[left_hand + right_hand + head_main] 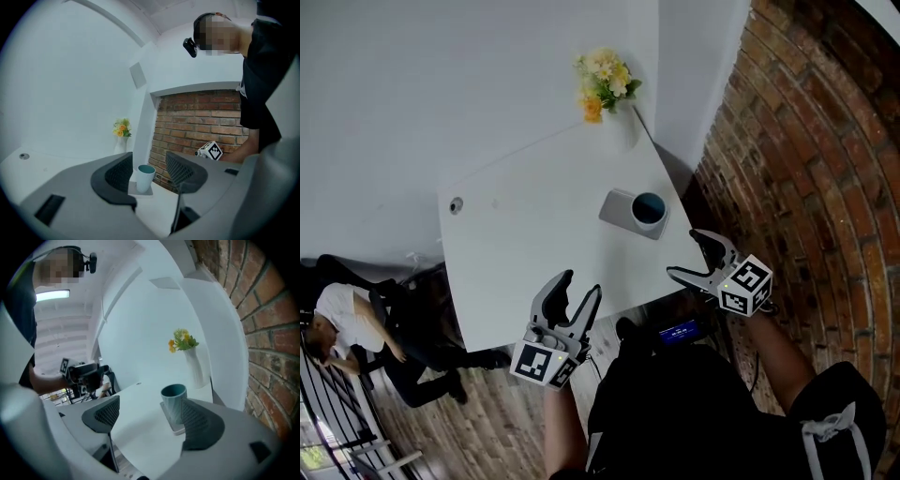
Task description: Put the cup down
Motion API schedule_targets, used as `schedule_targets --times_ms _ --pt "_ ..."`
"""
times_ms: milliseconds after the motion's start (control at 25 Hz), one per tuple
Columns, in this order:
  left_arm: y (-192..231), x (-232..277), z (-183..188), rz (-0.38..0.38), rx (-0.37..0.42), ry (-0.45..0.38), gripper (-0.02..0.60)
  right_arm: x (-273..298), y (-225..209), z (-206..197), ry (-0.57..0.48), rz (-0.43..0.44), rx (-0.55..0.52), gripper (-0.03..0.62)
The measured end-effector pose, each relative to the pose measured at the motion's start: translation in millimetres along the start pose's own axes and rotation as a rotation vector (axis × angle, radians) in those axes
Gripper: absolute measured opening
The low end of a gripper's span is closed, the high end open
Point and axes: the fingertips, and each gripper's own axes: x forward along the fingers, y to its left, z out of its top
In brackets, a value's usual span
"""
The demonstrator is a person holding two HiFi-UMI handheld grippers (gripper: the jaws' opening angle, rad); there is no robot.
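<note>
A pale cup with a teal inside [648,210] stands upright on a grey square coaster [621,208] near the right edge of the white table [516,244]. The same cup [145,177] shows far beyond the left gripper's jaws, and the cup [174,402] stands ahead of the right gripper's jaws, partly behind the right-hand jaw. My left gripper [578,292] is open over the table's near edge, nothing in it. My right gripper [697,255] is open just off the table's right corner, below the cup, also with nothing between its jaws.
A white vase of yellow flowers [606,86] stands at the table's far corner against the white wall. A brick wall [806,178] runs along the right. A small round fitting [456,204] sits at the table's left. A seated person [347,328] is at the lower left.
</note>
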Motion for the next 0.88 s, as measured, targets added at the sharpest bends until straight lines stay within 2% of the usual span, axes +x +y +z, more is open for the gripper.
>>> schedule_targets --times_ms 160,280,440,600,880 --pt "-7 3 2 -0.041 0.01 -0.003 0.232 -9 29 42 -0.115 0.065 0.043 0.41" --pt "-12 2 2 -0.067 0.022 0.007 0.232 -11 53 64 -0.166 0.101 0.028 0.393" --pt "-19 0 7 -0.08 0.021 -0.005 0.232 -10 82 78 -0.165 0.134 -0.043 0.385" --pt "-29 -2 8 -0.09 0.004 -0.02 0.232 -12 99 78 -0.161 0.156 -0.06 0.382" --pt "-36 -2 9 -0.106 -0.003 -0.023 0.232 -13 90 74 -0.162 0.118 -0.039 0.368"
